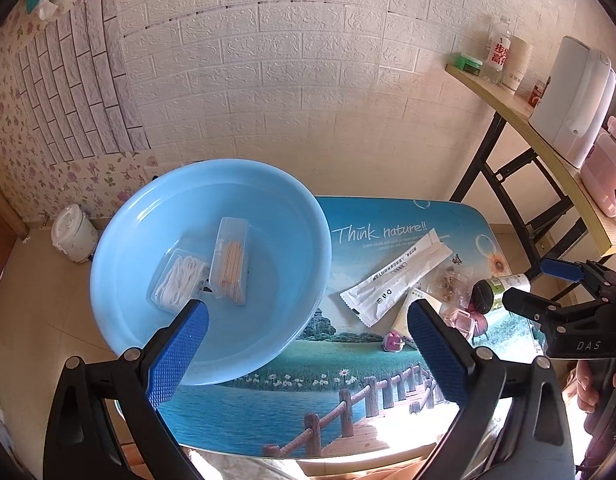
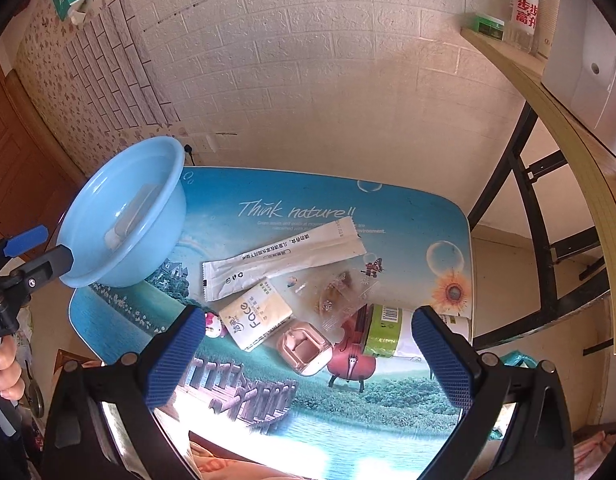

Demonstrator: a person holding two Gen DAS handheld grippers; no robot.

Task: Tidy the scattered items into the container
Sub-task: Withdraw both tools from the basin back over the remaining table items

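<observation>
The right gripper (image 2: 308,354) hangs over the near end of the bench (image 2: 408,208), its jaws spread wide and holding nothing. Straight ahead of them, between the fingers, the scattered things lie in a cluster: a pink case (image 2: 305,350), a yellow tissue pack (image 2: 255,314), a green-labelled bottle (image 2: 384,330) on its side and a long white sachet (image 2: 284,262). The sachet's long axis runs slantwise, from near left to far right, across the jaw opening rather than along it. The blue basin (image 2: 124,216) sits well to the left of this cluster.

The left gripper (image 1: 308,344), also spread and empty, hovers at the basin's (image 1: 308,216) near rim, so the right one is nearer the loose things.

Only the left wrist view looks into the basin, showing a box of cotton swabs (image 1: 230,260) and a clear packet (image 1: 180,280) already inside; the right view shows the cluster unobstructed
</observation>
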